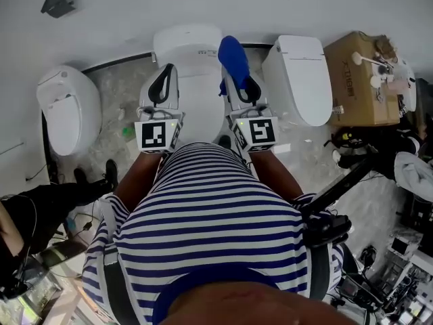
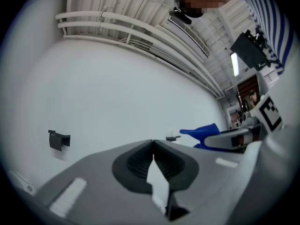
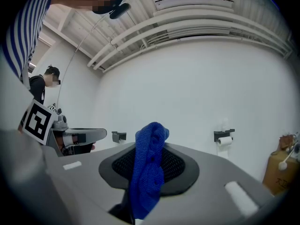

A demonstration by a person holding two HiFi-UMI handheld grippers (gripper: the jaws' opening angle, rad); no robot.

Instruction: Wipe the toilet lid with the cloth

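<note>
Chiefly, the risk is that the wipe lands hard plastic rather than fabric on the closed white plastic toilet lid (image 1: 199, 97). The right gripper (image 1: 237, 90) has its jaws clamped on the blue knitted cloth (image 3: 149, 168), and the cloth is bunched into a narrow roll, with only a short tuft standing past the jaw tips. If the gripper is tipped down too steeply, or pressed too firmly, the tips themselves could scrape the lid, and a narrow roll would clean only a thin stripe per pass. Drag across the lid could also tug the cloth out of the jaws, since how deep the hold goes cannot be read. The right gripper view shows the white wall (image 3: 187, 93) and the ceiling, so the jaws appear to aim forward and upward, not at the lid, and the cloth seems to be held in the air above the lid's right side, near its rear edge. The cloth's (image 1: 233, 58) long axis runs along the jaws, with its free end pointing away from the person towards the wall. The left gripper (image 1: 161, 90) hangs over the lid's left side, its jaws closed tip to tip on nothing, and a wide sweep to the left could knock into it.
</note>
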